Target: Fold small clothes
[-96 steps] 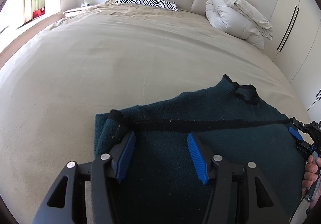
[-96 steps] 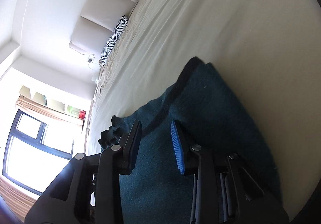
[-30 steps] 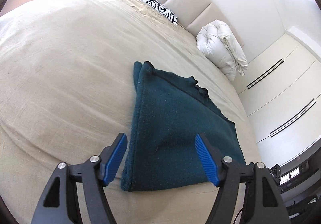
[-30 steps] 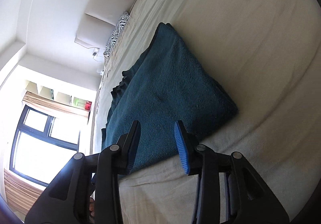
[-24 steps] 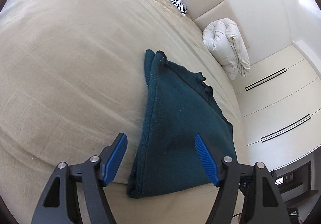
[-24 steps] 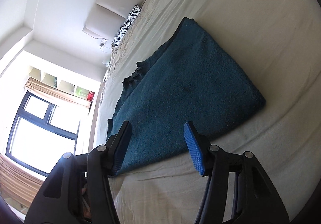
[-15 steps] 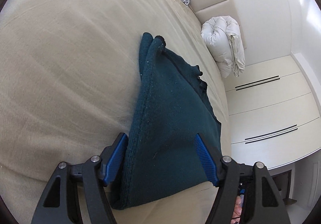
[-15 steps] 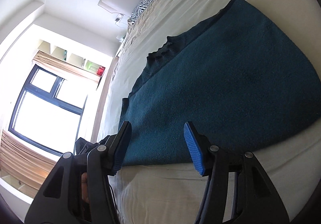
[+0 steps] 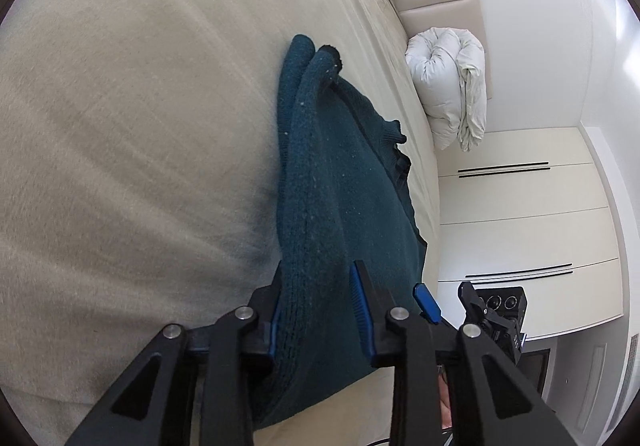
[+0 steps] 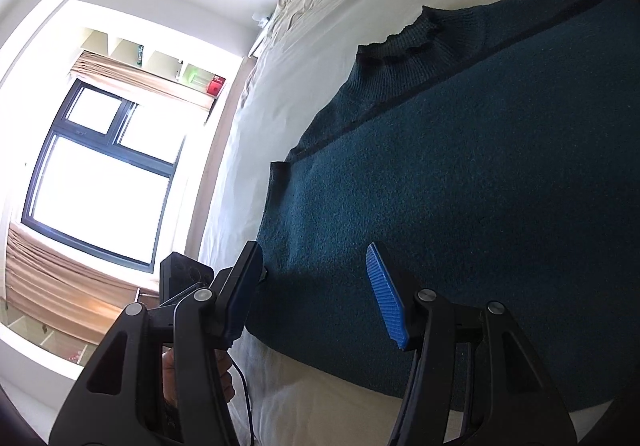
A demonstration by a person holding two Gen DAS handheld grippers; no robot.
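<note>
Left wrist: sweater (image 9: 320,182) edge pinched between fingers (image 9: 362,310).

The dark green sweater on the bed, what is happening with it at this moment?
A person is folding the dark teal sweater on the beige bed with two handheld grippers. The left gripper has closed on the thick folded edge nearest the camera. The right gripper is open, its fingers straddling the sweater's near edge without pinching it. The sweater is already folded at least once, with its collar showing at the far side.

Fuzzy, seemingly woollen knit sweater (image 9: 320,182)
</note>
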